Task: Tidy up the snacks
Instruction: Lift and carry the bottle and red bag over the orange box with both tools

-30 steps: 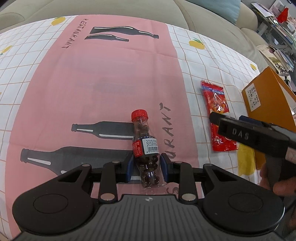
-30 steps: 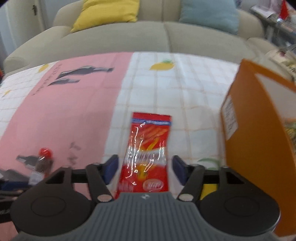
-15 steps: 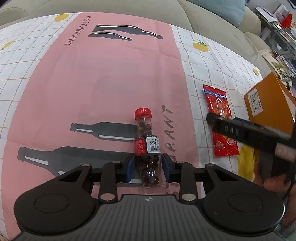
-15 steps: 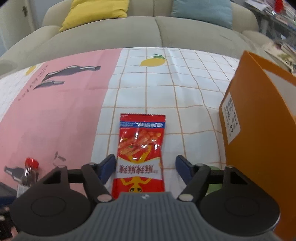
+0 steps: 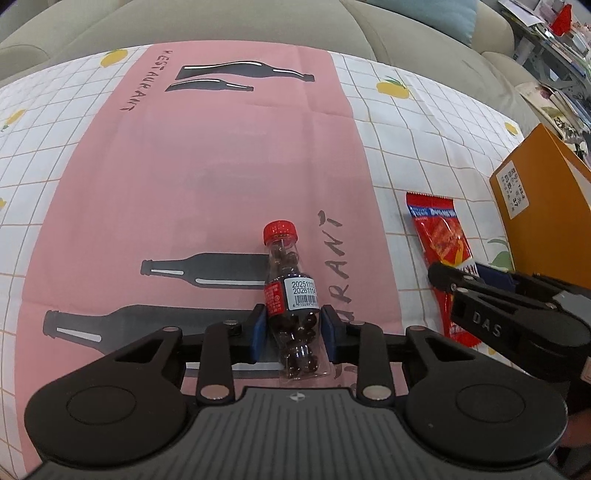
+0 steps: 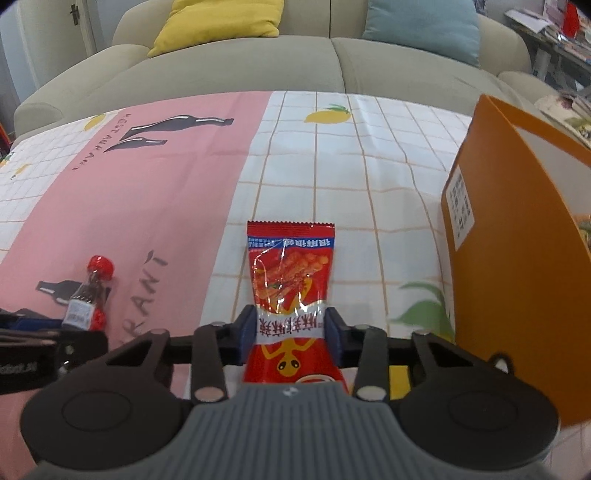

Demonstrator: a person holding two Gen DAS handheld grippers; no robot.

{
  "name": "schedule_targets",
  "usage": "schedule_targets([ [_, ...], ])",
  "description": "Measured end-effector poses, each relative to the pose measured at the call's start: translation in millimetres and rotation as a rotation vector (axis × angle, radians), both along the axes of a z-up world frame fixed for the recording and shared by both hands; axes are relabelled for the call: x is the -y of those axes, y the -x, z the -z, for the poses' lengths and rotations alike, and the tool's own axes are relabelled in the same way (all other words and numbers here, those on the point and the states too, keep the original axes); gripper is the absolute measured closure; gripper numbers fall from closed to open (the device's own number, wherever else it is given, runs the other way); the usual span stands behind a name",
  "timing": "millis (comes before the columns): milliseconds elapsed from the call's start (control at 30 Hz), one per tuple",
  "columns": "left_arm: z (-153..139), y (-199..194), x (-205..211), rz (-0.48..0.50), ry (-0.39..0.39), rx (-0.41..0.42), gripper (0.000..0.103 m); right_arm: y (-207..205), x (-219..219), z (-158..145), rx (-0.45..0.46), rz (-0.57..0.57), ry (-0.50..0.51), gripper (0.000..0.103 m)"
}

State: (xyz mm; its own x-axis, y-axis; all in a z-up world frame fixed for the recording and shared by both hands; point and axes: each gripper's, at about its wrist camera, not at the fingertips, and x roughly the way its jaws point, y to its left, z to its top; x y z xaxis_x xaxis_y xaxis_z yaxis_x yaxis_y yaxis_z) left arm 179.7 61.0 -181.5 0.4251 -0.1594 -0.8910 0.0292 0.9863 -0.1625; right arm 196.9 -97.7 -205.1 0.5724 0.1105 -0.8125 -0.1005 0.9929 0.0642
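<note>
A small clear bottle of dark candies (image 5: 293, 302) with a red cap lies on the pink cloth. My left gripper (image 5: 294, 330) is shut on its lower body. A red snack packet (image 6: 291, 291) lies flat on the white checked cloth. My right gripper (image 6: 290, 328) is shut on it, pinching its middle so the foil creases. The bottle also shows in the right wrist view (image 6: 88, 291), the packet in the left wrist view (image 5: 439, 243). The right gripper appears in the left wrist view (image 5: 461, 278) at the packet's near end.
An orange cardboard box (image 6: 517, 258) with a white label stands open just right of the packet; it also shows in the left wrist view (image 5: 543, 199). A beige sofa (image 6: 295, 62) with a yellow cushion (image 6: 221, 22) and a blue cushion (image 6: 421, 26) lies beyond the table. A cluttered shelf (image 5: 554, 33) is far right.
My right gripper's fingers have closed from wide open onto the red packet, creasing it. My left gripper has tightened on the bottle, which has stayed on the cloth.
</note>
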Motion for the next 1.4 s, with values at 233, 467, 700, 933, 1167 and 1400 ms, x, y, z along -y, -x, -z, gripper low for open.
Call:
schedule_targets([
  [233, -8, 5, -1, -0.016, 0.034, 0.013, 0.069, 14, 4, -15, -0.012, 0.011, -0.060, 0.085],
  [467, -28, 12, 2, -0.015, 0.078, 0.045, 0.069, 37, 13, -41, 0.033, 0.010, -0.115, 0.086],
  [700, -54, 21, 8, -0.017, 0.122, 0.086, 0.069, 56, 30, -70, 0.074, 0.025, -0.184, 0.086],
  [933, -94, 30, 25, 0.008, 0.164, 0.154, 0.069, 77, 58, -103, 0.148, 0.045, -0.230, 0.086],
  [1167, -130, 32, 57, 0.064, 0.230, 0.193, 0.069, 92, 112, -135, 0.221, 0.100, -0.269, 0.086],
  [1400, -151, 19, 113, 0.160, 0.239, 0.198, 0.069, 95, 159, -158, 0.259, 0.105, -0.215, 0.086],
])
